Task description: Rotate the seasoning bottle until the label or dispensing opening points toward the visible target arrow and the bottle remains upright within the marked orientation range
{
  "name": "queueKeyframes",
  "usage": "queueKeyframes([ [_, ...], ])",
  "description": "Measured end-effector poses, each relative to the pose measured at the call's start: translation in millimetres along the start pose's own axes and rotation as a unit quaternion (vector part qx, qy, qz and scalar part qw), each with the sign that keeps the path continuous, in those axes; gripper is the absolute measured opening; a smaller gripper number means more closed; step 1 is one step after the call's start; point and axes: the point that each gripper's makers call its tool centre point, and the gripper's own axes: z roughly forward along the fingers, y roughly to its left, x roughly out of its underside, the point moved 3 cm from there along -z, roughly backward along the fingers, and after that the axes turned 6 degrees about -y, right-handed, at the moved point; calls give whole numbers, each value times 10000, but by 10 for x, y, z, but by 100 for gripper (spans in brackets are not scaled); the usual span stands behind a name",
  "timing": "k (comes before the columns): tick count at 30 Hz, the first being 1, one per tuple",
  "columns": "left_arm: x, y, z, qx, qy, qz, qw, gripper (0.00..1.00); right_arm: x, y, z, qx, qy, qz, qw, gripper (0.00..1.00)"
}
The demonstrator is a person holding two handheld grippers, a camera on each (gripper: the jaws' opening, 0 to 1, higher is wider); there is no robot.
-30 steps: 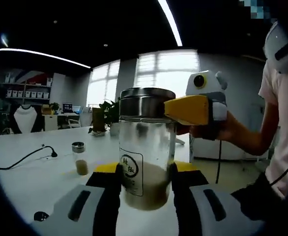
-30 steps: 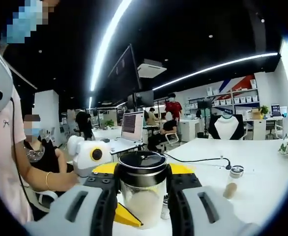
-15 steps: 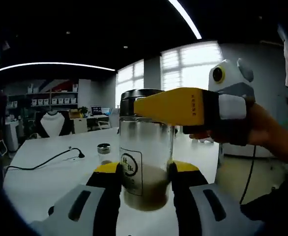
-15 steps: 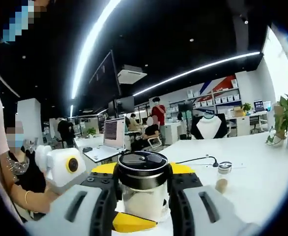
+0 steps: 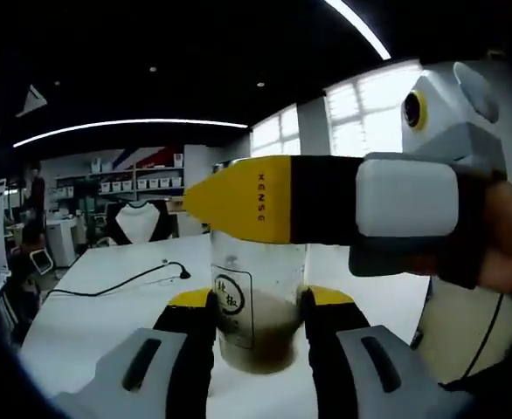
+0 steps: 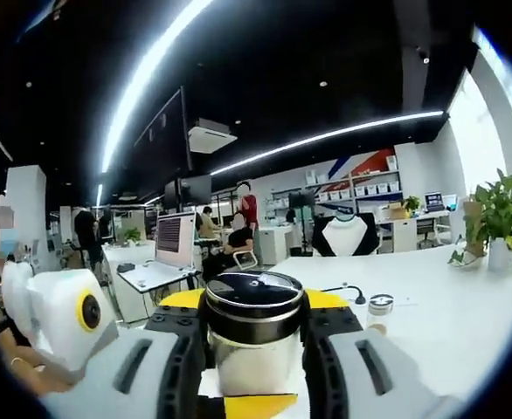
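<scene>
The glass seasoning bottle (image 5: 258,297) stands upright on the white table (image 5: 90,319), with brownish seasoning in its lower part. Its white label (image 5: 231,301) faces the left gripper view. My left gripper (image 5: 258,307) is shut on the bottle's lower body, one jaw on each side. My right gripper (image 6: 254,307) is shut on the bottle's dark metal lid (image 6: 254,295). In the left gripper view one yellow finger (image 5: 256,199) of the right gripper crosses the bottle's top and hides the lid; a hand (image 5: 505,249) holds that gripper.
A small seasoning jar (image 6: 379,312) stands on the table to the right. A black cable (image 5: 138,279) lies across the table. A potted plant (image 6: 499,218) is at the far right edge. People sit at desks (image 6: 155,271) behind.
Both views have swung, so the room has slid sideways. The right gripper's yellow finger has swept left across the left gripper view and looms larger. Both grips stay shut on the bottle.
</scene>
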Motion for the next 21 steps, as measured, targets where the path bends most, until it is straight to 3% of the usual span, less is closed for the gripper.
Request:
queueKeyframes([
  [6,-26,6,-19,98,-63,-131,9998,42,-41,10,-13,-286,-2,-88,9996,39],
  [8,-32,-35,-21,421,-77,-356,9984,42,-49,7,-27,-403,36,-198,9990,39],
  [10,-39,-23,-34,497,-104,-434,9978,42,-52,23,-39,-567,-6,-245,9981,38],
  [13,-53,-34,-56,737,-116,-321,9967,43,-57,60,-67,-894,7,35,9960,38],
  [17,-120,-102,-91,1433,-311,-506,9879,44,-129,96,-96,-1353,-143,249,9904,38],
  [18,-136,-106,-106,1560,-317,-701,9848,45,-165,140,-129,-1657,-196,410,9851,38],
  [21,-165,-76,-118,1659,-299,-633,9836,52,-183,180,-147,-1837,-168,322,9823,38],
])
